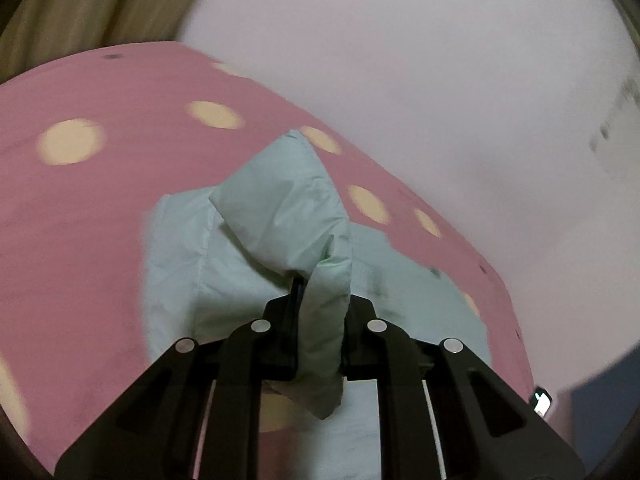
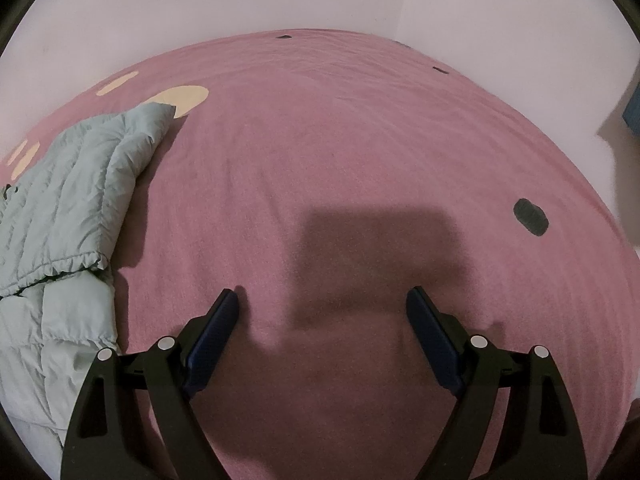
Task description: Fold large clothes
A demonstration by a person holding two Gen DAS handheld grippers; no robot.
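Note:
A pale mint quilted jacket (image 1: pixel 276 216) lies on a pink bedspread (image 1: pixel 80 220) with cream dots. My left gripper (image 1: pixel 322 280) is shut on a fold of that jacket; the pinched fabric rises between the black fingers and hangs down behind them. In the right wrist view the same jacket (image 2: pixel 68 184) lies at the left edge, its gathered hem toward the middle. My right gripper (image 2: pixel 322 300) stands open just above bare pink bedspread (image 2: pixel 360 140), well to the right of the jacket, with nothing between its blue pads.
White walls (image 1: pixel 440 80) run behind the bed and meet in a corner (image 2: pixel 402 20) in the right wrist view. A beige curtain (image 1: pixel 80 4) hangs at the far left. Dark patches (image 2: pixel 530 216) mark the bedspread. A blue object (image 2: pixel 634 108) stands past the bed's right edge.

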